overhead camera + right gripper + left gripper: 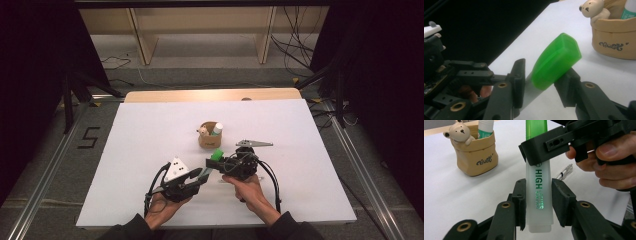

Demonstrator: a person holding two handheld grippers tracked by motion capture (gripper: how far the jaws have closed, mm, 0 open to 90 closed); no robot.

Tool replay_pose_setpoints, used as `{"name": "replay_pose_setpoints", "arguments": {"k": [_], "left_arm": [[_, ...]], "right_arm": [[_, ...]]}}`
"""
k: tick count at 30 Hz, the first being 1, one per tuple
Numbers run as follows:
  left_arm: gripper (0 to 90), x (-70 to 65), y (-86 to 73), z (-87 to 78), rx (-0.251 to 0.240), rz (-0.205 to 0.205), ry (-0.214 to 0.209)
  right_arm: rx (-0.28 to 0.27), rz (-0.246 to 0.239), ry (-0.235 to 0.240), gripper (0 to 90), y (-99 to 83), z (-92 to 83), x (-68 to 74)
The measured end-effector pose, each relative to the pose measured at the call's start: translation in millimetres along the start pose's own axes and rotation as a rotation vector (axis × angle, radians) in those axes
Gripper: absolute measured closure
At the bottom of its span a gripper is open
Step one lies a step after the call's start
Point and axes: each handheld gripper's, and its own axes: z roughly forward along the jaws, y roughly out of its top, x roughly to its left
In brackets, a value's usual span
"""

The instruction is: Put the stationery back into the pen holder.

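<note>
L gripper (537,202) clamped on highlighter (539,195) body, above table | R gripper (541,82) closing round green cap (556,60), contact unclear | cap on; pull-off left | cup (210,135) beyond

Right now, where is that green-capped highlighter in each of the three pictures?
High view: the highlighter sits just below centre, bridging the two hand-held tools, in front of the tan pot.
Left gripper view: it stands upright in the middle, its pale body between the near jaws.
Right gripper view: its green cap is at centre, between the jaws.
Shared landmark: the tan pot with the bear.
</note>
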Motion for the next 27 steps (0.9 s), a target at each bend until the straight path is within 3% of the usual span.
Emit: {"name": "replay_pose_setpoints", "arguments": {"k": [8,13,20,27], "left_arm": [[65.7,-1.0,-1.6,1.2,-0.002,0.015,0.001],[64.3,-0.1,-0.6,0.0,-0.008,0.015,-0.014],[36.2,2.6,3.0,-2.8,0.019,0.0,-0.05],[26.4,11.8,4.6,-10.4,0.041,-0.019,-0.078]], "right_arm": [[-0.016,0.039,0.055,73.5,0.6,-1.7,1.4],[-0.029,0.048,0.081,74.8,1.6,-3.1,2.2],[-0.048,-0.004,0.052,75.2,5.7,-8.2,6.2],[-0.073,-0.048,0.003,75.2,10.1,-15.0,4.7]]}}
